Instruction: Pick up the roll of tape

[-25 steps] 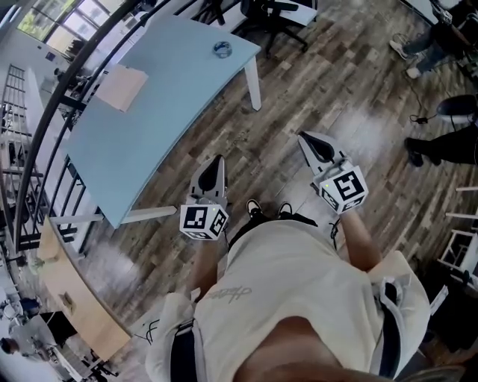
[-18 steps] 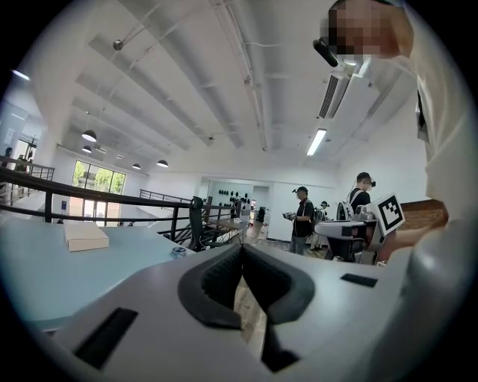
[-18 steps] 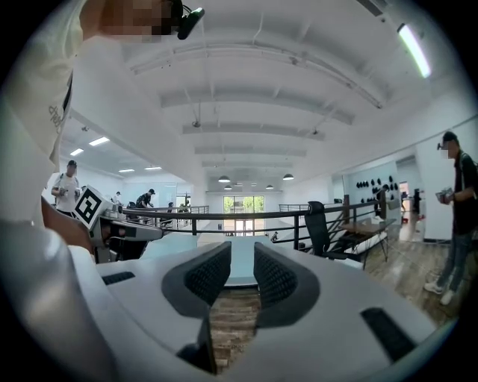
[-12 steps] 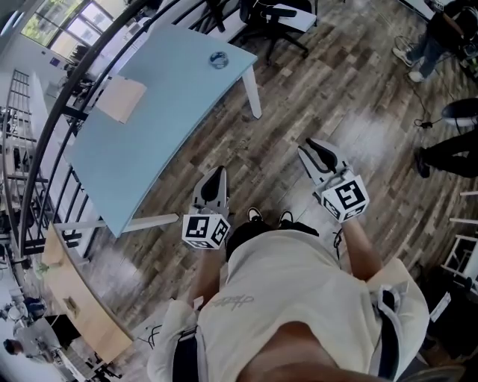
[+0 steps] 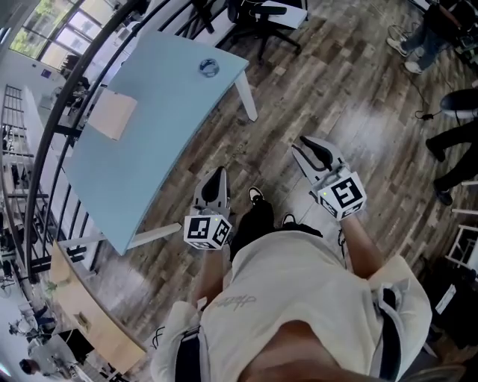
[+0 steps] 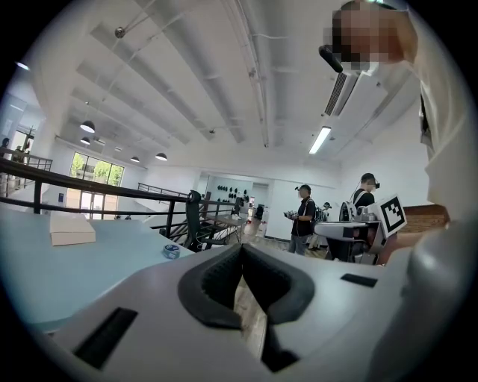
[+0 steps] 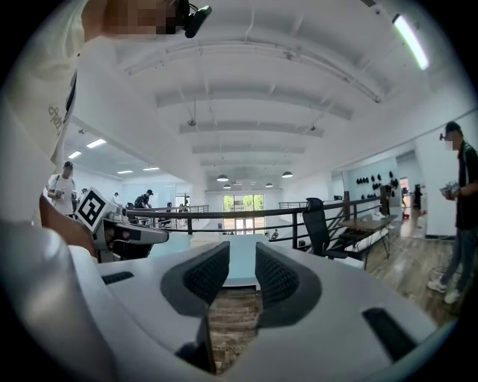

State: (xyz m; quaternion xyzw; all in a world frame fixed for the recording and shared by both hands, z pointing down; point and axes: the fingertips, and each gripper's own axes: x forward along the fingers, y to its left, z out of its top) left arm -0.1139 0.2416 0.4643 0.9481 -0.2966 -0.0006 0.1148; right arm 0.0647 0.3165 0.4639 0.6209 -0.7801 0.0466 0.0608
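Note:
The roll of tape (image 5: 209, 68) is a small bluish ring lying near the far corner of the light blue table (image 5: 149, 142); it also shows in the left gripper view (image 6: 171, 251), well ahead and to the left. Both grippers hang over the wooden floor, short of the table. My left gripper (image 5: 216, 176) is shut, its pads meeting at the tip (image 6: 241, 250), with nothing in it. My right gripper (image 5: 307, 144) is opening and has nothing between its pads (image 7: 243, 257); through the gap I see the table's end.
A flat tan box (image 5: 112, 116) lies on the table's left part. A black railing (image 5: 52, 127) runs behind the table. Office chairs (image 5: 261, 15) stand beyond it. People stand at the right (image 5: 455, 112), and a wooden desk (image 5: 82, 306) is at the lower left.
The right gripper's jaws have gone from shut to apart. Both grippers and the person have moved forward toward the table, one foot stepping ahead.

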